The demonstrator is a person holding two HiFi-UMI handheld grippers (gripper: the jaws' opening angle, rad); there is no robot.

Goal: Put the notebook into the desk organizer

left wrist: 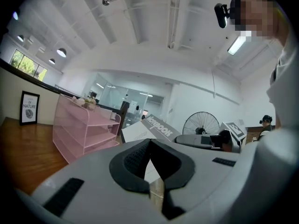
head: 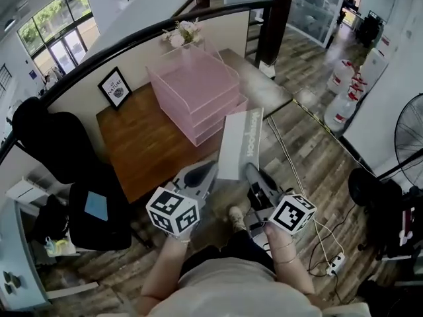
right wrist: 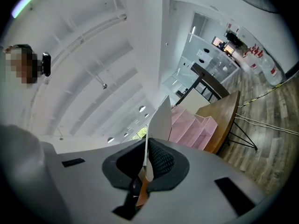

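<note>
I see a grey-white notebook standing on end in the air at the wooden desk's front edge, just short of the pink three-tier desk organizer. My right gripper is shut on its lower right corner. In the right gripper view the notebook runs edge-on between the pads of the right gripper, with the organizer beyond. My left gripper hovers beside the notebook's lower left edge. Its tips meet with nothing between them in the left gripper view, where the notebook and organizer show ahead.
A framed picture leans at the desk's back left and flowers stand behind the organizer. A black chair sits left of the desk. Water bottles, a fan and a power strip are on the floor to the right.
</note>
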